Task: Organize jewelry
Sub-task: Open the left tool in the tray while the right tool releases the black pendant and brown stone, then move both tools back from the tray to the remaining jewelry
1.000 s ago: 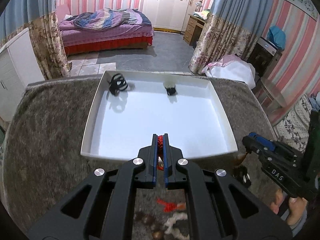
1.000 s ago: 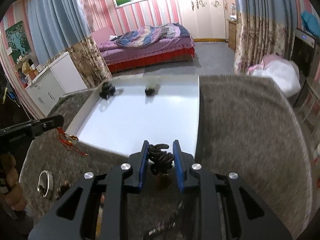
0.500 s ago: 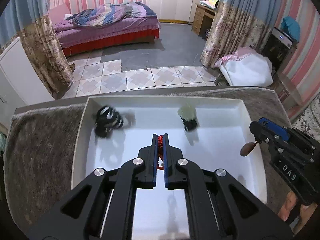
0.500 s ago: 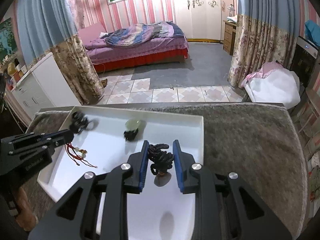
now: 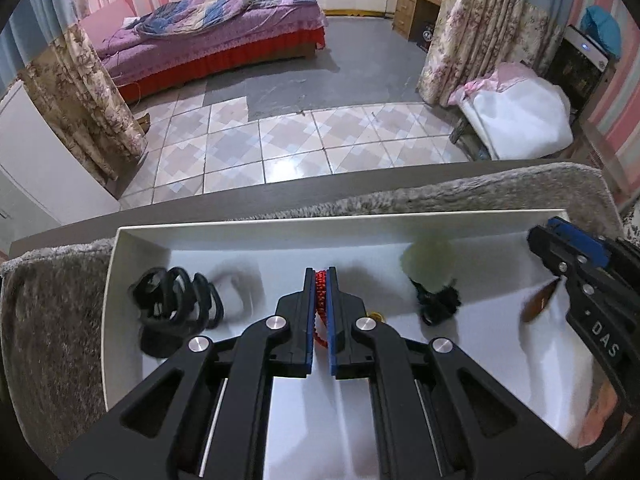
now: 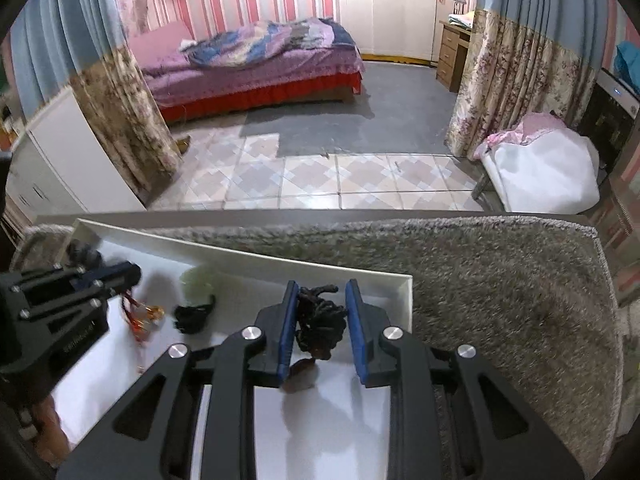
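Red braided cord [image 5: 320,304] is pinched tight in the left tool [image 5: 320,276], its blue pads pressed together on it, and the loose end with a small gold charm dangles down onto the white tray [image 5: 460,228], seen clearly from the right wrist view. Over on the other side, the right tool [image 6: 321,294] is clamped on a dark knotted cord bundle [image 6: 320,326], pads held apart by its bulk, with a brown pendant [image 6: 302,374] hanging beneath, just above the tray floor near the right wall. Both pieces are over the tray and neither is let go yet, so by my reading this is the drop-off step for two items at once. Already lying in the tray: a black coiled bracelet [image 5: 176,304] at the far left and a pale green stone pendant on a black cord [image 5: 430,276] toward the middle back, both near the far wall. That makes two pieces down and two more about to join them. Whether more jewelry waits on the desk I cannot tell; only bare stretches of the grey fuzzy cover [image 6: 500,280] around the tray show here. Beyond it lie the tiled floor and a purple bed.
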Demonstrator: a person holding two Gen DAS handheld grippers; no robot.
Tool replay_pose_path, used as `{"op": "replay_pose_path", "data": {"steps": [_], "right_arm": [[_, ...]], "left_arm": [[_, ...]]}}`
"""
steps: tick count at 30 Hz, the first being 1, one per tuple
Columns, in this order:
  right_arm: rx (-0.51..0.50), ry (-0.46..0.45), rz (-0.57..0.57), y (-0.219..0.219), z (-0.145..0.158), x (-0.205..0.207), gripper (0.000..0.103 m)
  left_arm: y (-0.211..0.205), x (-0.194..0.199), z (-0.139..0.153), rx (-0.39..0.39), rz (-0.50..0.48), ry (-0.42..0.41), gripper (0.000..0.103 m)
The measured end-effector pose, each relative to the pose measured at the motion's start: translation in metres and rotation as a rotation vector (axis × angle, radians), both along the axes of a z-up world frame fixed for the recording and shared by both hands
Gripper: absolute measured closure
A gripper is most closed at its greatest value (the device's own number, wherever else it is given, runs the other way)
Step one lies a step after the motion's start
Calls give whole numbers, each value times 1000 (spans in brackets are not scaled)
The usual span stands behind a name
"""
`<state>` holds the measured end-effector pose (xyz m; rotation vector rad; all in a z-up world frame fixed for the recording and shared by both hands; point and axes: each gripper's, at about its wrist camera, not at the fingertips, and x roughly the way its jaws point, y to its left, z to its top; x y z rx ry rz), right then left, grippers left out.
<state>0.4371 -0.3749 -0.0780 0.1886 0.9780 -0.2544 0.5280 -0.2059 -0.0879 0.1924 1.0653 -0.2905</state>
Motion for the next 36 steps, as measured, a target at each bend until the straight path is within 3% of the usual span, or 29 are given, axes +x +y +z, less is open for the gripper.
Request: {"op": "replay_pose_path", "data": {"steps": [15, 18, 20, 22, 25, 27, 30, 32, 36], "right_arm": [[-8, 54, 2, 3, -16, 10, 77], [-6, 58, 1, 2, -17, 10, 73], [-5, 53, 7, 3, -15, 9, 60], [-15, 40, 13, 3, -12, 8, 54], [10, 22, 17, 3, -5, 4, 53], [30, -2, 19, 2, 7, -1, 53], [38, -58, 23, 4, 31, -15, 49], [22, -97, 21, 5, 48, -31, 32], [-13, -123, 25, 12, 69, -64, 24]], "left_arm": [[4, -2, -6, 9, 8, -21, 98], [1, -5, -5, 21, 8, -24, 87], [2, -7, -2, 23, 14, -29, 73], [6, -9, 1, 9, 22, -37, 71], [7, -15, 11, -22, 9, -34, 70], [10, -24, 21, -31, 10, -45, 64], [21, -38, 46, -70, 22, -72, 41], [28, -50, 64, -82, 30, -108, 25], [46, -80, 94, -66, 55, -167, 14]]}}
